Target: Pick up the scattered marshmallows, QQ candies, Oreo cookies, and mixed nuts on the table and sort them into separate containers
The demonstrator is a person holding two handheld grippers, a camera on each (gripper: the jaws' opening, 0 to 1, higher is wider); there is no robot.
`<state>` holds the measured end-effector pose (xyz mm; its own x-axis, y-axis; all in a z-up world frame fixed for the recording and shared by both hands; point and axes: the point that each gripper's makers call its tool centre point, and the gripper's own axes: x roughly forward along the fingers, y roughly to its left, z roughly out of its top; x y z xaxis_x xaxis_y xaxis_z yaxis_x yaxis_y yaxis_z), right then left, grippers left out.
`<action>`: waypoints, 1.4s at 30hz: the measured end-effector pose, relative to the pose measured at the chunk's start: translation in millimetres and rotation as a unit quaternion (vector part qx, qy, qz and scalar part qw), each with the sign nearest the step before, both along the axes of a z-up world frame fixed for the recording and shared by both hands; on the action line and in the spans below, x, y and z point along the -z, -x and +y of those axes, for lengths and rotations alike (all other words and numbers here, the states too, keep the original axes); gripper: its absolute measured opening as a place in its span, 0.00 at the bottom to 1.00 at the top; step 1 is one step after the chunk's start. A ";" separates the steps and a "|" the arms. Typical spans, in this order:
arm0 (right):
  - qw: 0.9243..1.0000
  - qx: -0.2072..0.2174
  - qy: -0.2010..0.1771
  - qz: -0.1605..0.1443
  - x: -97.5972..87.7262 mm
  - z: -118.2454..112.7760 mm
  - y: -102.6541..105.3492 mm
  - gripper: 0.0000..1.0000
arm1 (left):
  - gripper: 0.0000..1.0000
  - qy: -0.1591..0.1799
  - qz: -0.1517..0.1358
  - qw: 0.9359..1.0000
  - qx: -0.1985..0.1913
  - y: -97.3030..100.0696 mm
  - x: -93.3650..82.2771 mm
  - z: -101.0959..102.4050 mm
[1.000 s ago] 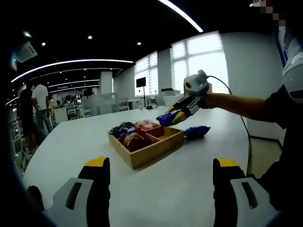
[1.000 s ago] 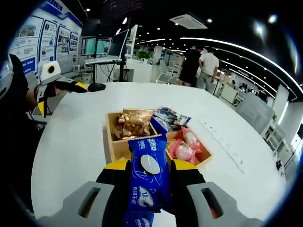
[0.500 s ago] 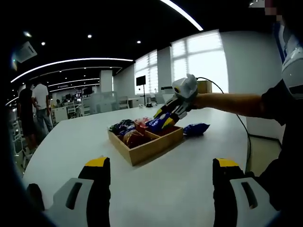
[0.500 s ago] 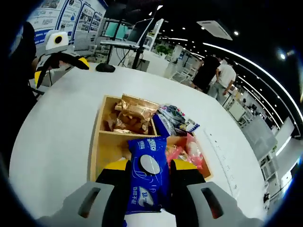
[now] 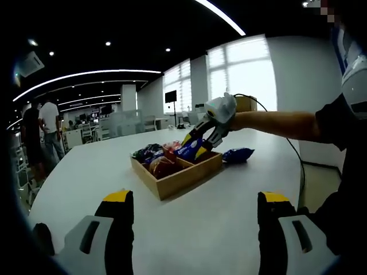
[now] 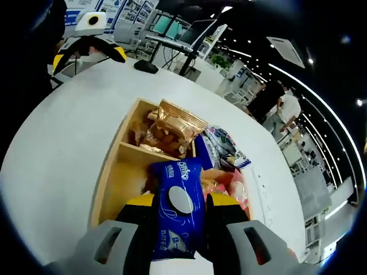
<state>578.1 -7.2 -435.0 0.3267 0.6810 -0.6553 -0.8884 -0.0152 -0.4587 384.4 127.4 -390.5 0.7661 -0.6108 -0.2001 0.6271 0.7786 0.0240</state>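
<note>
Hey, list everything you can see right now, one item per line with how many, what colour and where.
Wooden tray: one, light wood, divided into compartments, on the white table.
Oreo packet: one, blue, held over the tray's empty near compartment.
Second blue packet: one, lying on the table beside the tray.
Nut packets: gold-brown, count unclear, in the far left compartment.
Dark printed packets: count unclear, in the far right compartment.
Pink packets: count unclear, in the near right compartment.
People: two, standing in the background.
Right gripper: yellow-tipped jaws shut on the Oreo packet.
Left gripper: yellow-tipped jaws open, above the table.
</note>
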 end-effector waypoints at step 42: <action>0.988 0.096 -0.082 0.088 -17.9 -8.2 -7.9 0.36 | 0.92 -0.003 0.001 1.000 -0.002 0.4 1.2 1.9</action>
<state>586.0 -15.4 -417.0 0.3516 0.7185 -0.6001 -0.9338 0.2235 -0.2795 383.9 129.3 -391.7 0.7676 -0.6074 -0.2048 0.6248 0.7803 0.0274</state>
